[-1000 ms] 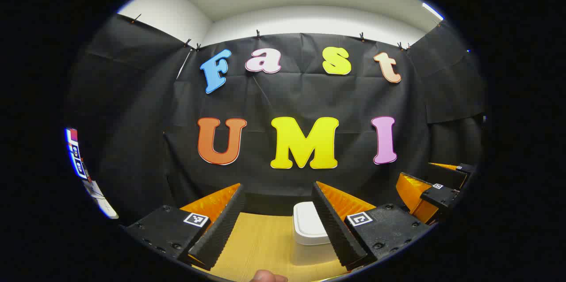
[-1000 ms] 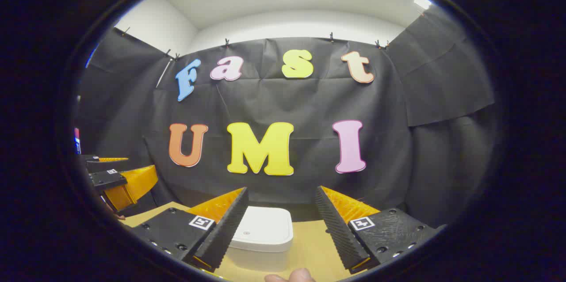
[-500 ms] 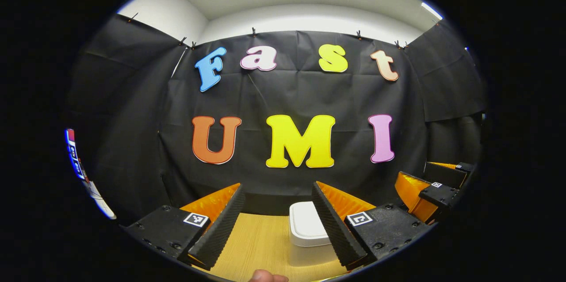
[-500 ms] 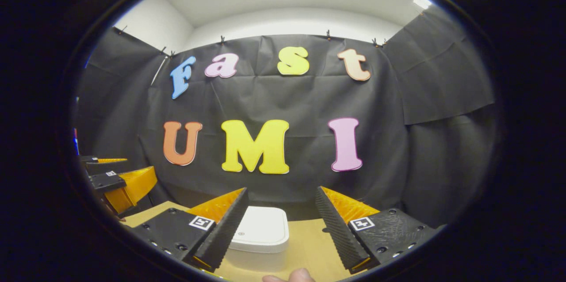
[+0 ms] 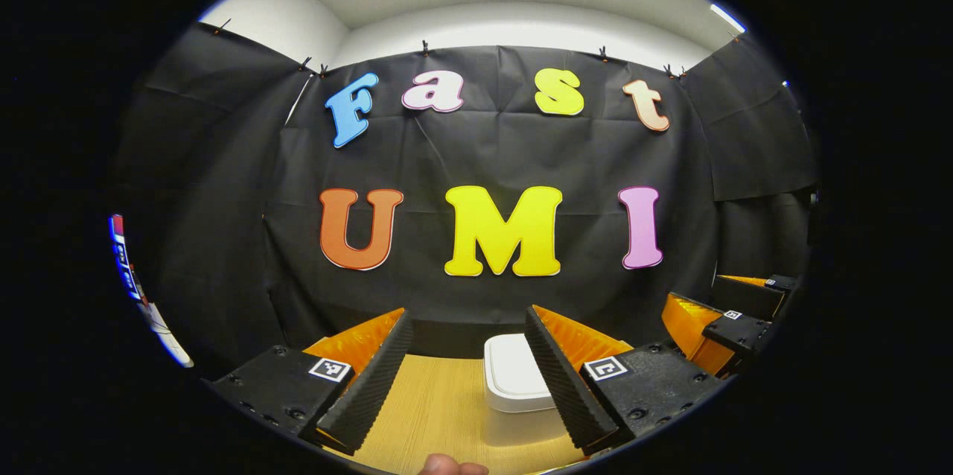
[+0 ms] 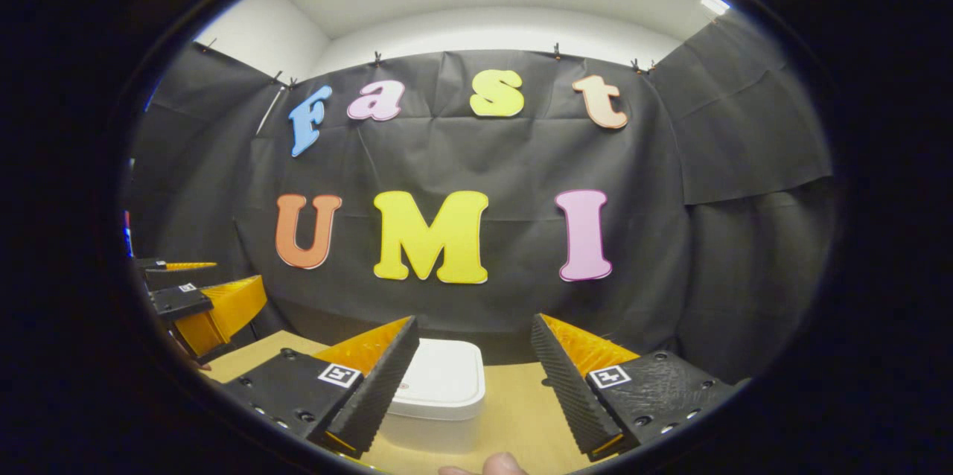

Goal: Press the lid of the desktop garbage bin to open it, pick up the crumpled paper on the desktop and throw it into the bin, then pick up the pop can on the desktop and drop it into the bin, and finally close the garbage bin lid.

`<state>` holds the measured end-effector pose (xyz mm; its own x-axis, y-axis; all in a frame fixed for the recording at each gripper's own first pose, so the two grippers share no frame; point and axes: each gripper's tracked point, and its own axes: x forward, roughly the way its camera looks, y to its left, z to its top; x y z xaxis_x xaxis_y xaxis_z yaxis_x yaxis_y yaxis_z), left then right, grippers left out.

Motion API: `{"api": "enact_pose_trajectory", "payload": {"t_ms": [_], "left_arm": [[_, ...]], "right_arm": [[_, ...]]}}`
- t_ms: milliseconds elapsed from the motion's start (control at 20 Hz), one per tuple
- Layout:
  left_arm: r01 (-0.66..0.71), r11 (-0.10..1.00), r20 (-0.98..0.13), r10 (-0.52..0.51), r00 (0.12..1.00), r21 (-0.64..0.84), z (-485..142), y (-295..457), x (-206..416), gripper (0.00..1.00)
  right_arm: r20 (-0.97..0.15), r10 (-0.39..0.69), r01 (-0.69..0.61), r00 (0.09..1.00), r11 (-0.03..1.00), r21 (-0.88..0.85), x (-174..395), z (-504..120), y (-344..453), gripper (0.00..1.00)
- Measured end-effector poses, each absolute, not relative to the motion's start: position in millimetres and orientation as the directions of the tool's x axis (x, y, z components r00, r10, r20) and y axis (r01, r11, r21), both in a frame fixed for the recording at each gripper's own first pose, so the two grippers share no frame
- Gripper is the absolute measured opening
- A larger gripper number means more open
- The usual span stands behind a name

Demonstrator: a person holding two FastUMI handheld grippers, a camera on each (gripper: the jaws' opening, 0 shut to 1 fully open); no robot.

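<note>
Left gripper (image 5: pixel 465 371): fingers spread apart, nothing held. Right gripper (image 6: pixel 473 378): fingers spread apart, nothing held. Wooden worktop (image 5: pixel 439 408) beneath both. White garbage bin (image 6: pixel 439 393), lid down, standing on worktop ahead of both grippers.

Left gripper (image 5: pixel 465 367) and right gripper (image 6: pixel 470 371): ridged wedge fingers on screw-studded textured mounts bearing square coded tags.
</note>
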<state>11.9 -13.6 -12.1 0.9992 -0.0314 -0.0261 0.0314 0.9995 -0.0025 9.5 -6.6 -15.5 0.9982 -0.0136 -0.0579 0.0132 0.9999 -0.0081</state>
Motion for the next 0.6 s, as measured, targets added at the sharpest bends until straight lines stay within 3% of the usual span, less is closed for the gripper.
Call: {"api": "enact_pose_trajectory", "payload": {"t_ms": [600], "left_arm": [[0.032,0.999,-0.017,-0.032,0.999,0.011,-11.8,-18.0,6.5,0.98]], "right_arm": [[-0.164,0.044,-0.044,0.985,0.999,0.001,22.5,-44.2,1.6,0.95]]}}
